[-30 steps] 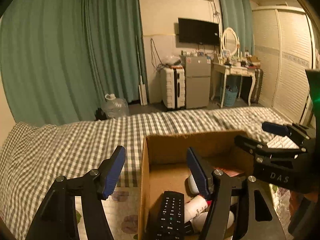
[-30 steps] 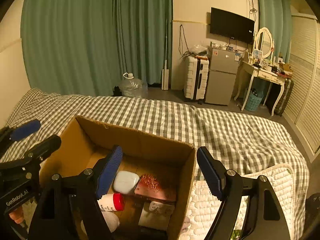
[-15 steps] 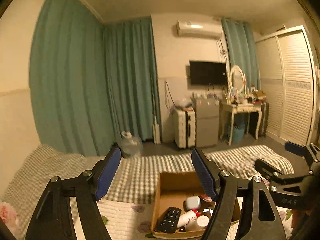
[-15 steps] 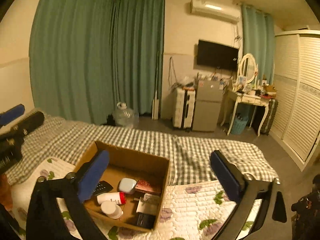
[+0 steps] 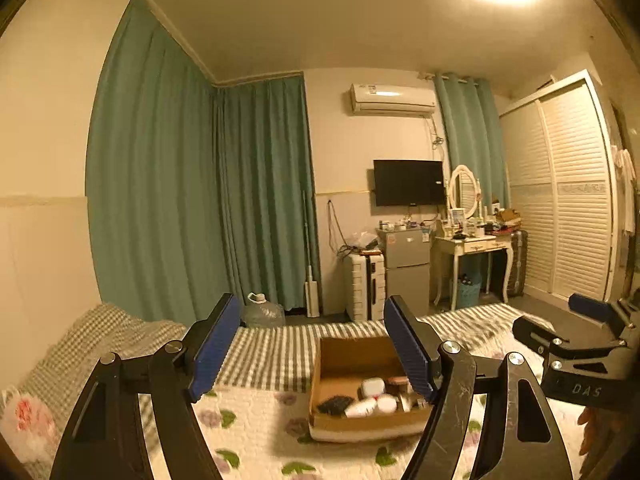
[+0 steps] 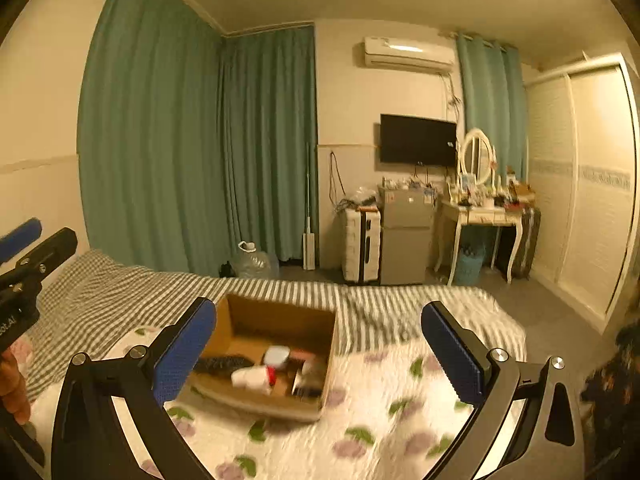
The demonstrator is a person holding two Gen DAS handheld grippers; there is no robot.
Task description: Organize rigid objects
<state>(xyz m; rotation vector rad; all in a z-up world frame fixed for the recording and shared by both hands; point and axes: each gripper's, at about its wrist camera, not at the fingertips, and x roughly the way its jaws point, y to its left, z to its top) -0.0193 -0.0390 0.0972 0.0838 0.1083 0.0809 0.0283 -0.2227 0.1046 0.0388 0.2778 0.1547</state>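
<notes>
An open cardboard box [image 5: 352, 354] [image 6: 280, 322] sits on the bed. Inside lie a black remote [image 5: 335, 403] [image 6: 224, 362], a white bottle with a red cap [image 6: 252, 378], a white case [image 5: 373, 386] and other small items, blurred. My left gripper [image 5: 310, 312] hangs open and empty above the near side of the bed, well back from the box. The right gripper [image 6: 319, 312] stands wide open with nothing between its blue pads, also back from the box. Each gripper shows at the edge of the other's view, the right one [image 5: 560, 318] and the left one [image 6: 38, 236].
A floral quilt [image 6: 384, 412] covers the near bed over a checked sheet [image 6: 120, 292]. Beyond the bed stand a water jug [image 5: 262, 312], a white suitcase [image 5: 364, 284], a small fridge [image 5: 406, 268], a dressing table [image 5: 474, 246] and a louvred wardrobe [image 5: 572, 216]. Green curtains hang at left.
Both grippers have drawn back and upward from the box, which now looks small and far. The right jaws have spread much wider and the left a little wider.
</notes>
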